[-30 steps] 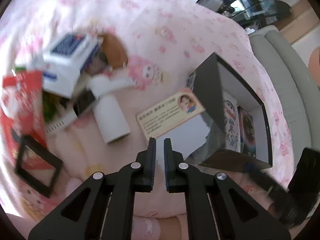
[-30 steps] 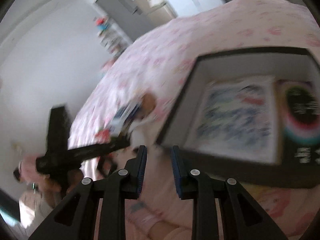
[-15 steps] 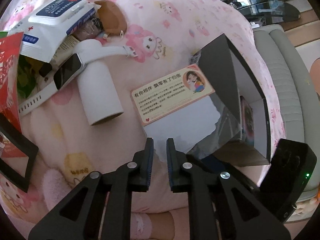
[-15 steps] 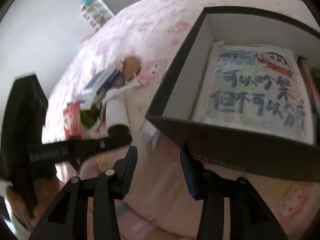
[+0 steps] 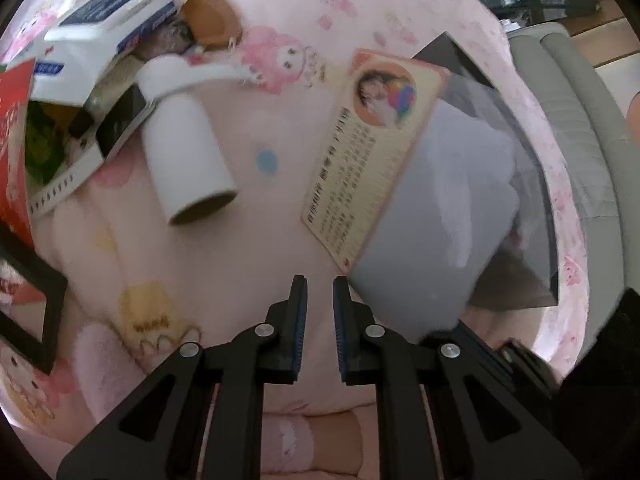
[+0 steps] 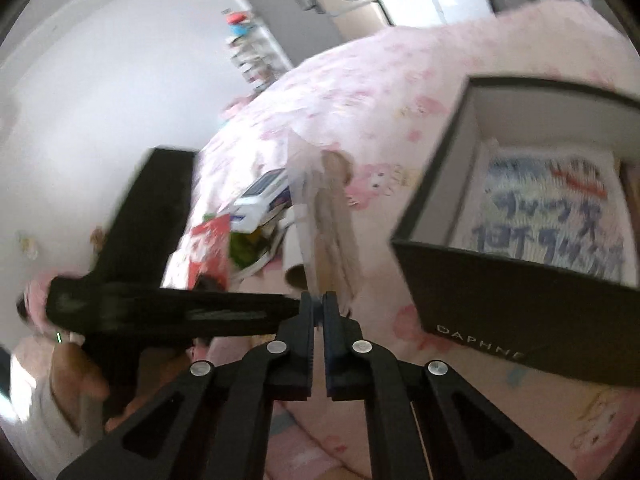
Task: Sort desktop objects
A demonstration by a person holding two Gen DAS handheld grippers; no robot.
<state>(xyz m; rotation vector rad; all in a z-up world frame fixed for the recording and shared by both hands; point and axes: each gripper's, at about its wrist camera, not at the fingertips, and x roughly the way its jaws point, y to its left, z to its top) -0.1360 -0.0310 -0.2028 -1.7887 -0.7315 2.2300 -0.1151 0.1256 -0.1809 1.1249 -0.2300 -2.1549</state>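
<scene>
Two grippers show at the bottom of their own views. In the left wrist view the left gripper (image 5: 320, 280) sits at the lower centre with its jaws nearly closed, a narrow gap between the blue pads and nothing in it, hanging over the pink cartoon bedspread (image 5: 256, 248).

In the right wrist view the right gripper (image 6: 319, 296) is clamped on the bottom edge of a card pack (image 6: 332, 236), which stands up from the tips, edge-on and blurred. The same card pack (image 5: 376, 152), its beige printed face and clear sleeve visible, fills the centre right of the left wrist view, tilted.

Further up in the left wrist view, left of centre, a white tube (image 5: 188, 160) lies on its side with its open end toward the camera. Beyond it at the upper left lies a pile: a white-strapped watch (image 5: 120, 120), a white-and-blue wipes pack (image 5: 100, 40), a brown pouch (image 5: 212, 16) and a red packet (image 5: 14, 140).

At the right of the right wrist view stands an open black box (image 6: 520, 288) holding a printed booklet (image 6: 552, 216). At the left of that view a hand (image 6: 80, 376) grips the other tool's black body.
</scene>
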